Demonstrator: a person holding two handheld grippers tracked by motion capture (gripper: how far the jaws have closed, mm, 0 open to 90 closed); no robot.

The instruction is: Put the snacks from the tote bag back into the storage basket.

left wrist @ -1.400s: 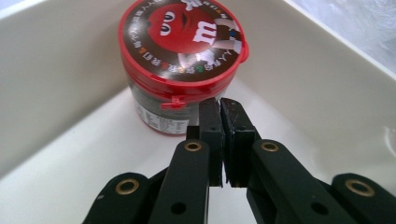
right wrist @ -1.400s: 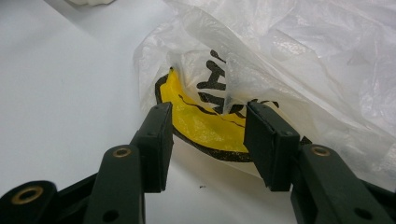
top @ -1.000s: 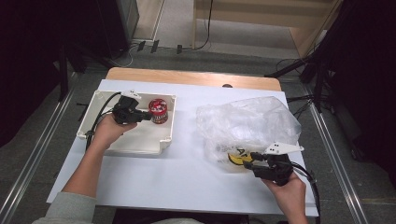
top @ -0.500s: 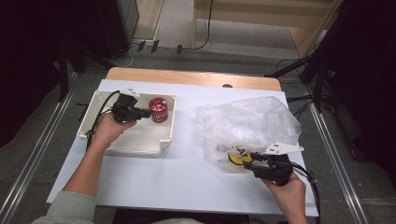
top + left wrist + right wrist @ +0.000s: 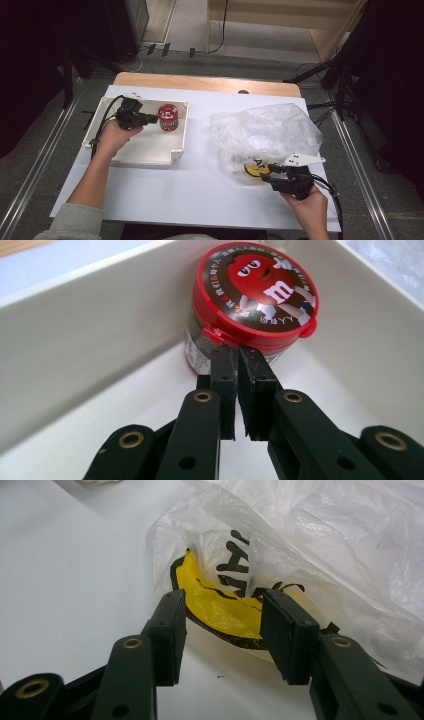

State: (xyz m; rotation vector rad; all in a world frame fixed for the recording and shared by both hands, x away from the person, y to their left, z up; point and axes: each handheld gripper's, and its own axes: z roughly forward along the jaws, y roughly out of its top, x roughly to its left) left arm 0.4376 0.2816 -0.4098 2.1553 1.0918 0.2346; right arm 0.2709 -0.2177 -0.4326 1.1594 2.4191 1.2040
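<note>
A round red candy tub (image 5: 168, 117) with a brown printed lid (image 5: 255, 290) stands in the far right corner of a cream tray (image 5: 145, 159). My left gripper (image 5: 149, 119) is inside the tray, shut, with nothing between its jaws. Its tips (image 5: 237, 352) touch the tub's side just under the lid rim. A crumpled clear plastic bag (image 5: 265, 127) lies on the right of the table. Its near edge carries a yellow and black print (image 5: 215, 605). My right gripper (image 5: 270, 170) is open, its jaws (image 5: 225, 600) standing either side of that printed edge, low over the table.
A white sheet (image 5: 200, 190) covers the table, with a strip of bare wood (image 5: 200, 82) at the far edge. The tray walls (image 5: 90, 325) close in around the tub on two sides. Cables trail from both grippers.
</note>
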